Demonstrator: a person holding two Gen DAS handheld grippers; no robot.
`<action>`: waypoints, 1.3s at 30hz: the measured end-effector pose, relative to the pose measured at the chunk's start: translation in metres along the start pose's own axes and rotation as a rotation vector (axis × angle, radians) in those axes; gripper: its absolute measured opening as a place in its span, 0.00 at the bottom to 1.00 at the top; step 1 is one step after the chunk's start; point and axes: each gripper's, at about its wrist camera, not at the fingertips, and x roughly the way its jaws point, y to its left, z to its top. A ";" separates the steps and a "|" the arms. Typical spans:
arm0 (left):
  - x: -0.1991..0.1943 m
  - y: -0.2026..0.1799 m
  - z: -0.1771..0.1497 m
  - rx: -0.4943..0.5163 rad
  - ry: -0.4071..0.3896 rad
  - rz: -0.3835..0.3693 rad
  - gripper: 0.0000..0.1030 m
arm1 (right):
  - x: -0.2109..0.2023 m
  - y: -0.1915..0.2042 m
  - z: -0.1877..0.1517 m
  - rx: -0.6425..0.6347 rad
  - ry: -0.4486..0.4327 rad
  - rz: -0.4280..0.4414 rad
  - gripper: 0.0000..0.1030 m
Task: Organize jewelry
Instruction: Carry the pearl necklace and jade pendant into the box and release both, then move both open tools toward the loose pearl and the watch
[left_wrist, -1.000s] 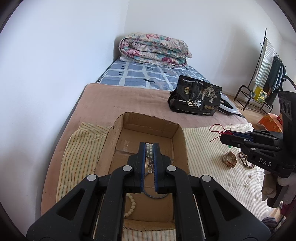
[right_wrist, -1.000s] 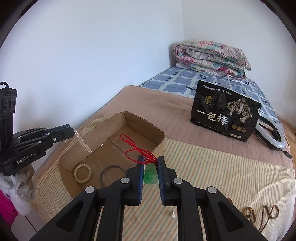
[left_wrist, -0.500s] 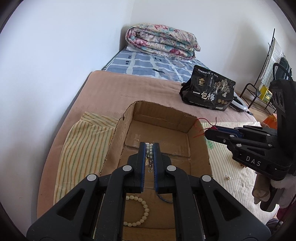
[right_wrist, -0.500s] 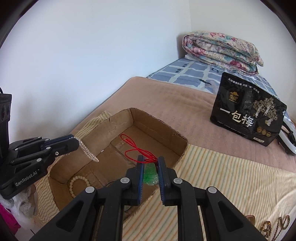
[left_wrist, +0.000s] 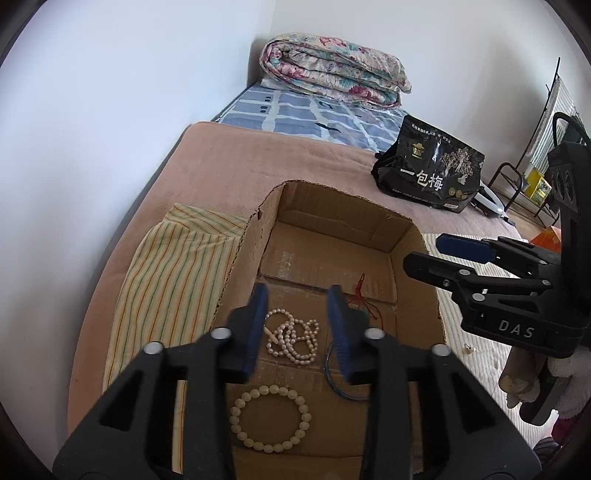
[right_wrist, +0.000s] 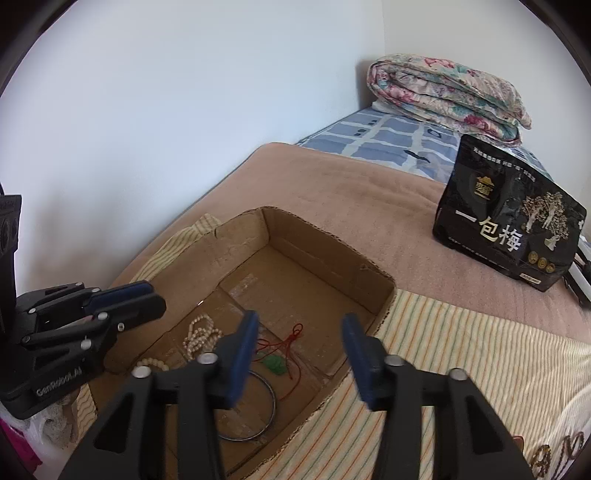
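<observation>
While both grippers hung released, four pieces lay in the cardboard box; chains remained lower right.

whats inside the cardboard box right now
Inside the cardboard box lie a heaped pearl necklace, a cream bead bracelet, a thin dark bangle and a green pendant on a red cord. The hand-held gripper fingers cover parts of the box floor.
</observation>
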 end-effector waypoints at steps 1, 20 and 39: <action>-0.001 -0.001 -0.001 0.003 -0.002 0.003 0.34 | -0.002 -0.001 0.000 0.003 -0.008 -0.003 0.59; -0.039 -0.024 -0.003 0.039 -0.036 0.031 0.34 | -0.051 -0.002 -0.005 -0.014 -0.071 -0.040 0.89; -0.065 -0.107 -0.014 0.125 -0.076 -0.039 0.57 | -0.146 -0.088 -0.067 0.062 -0.090 -0.156 1.00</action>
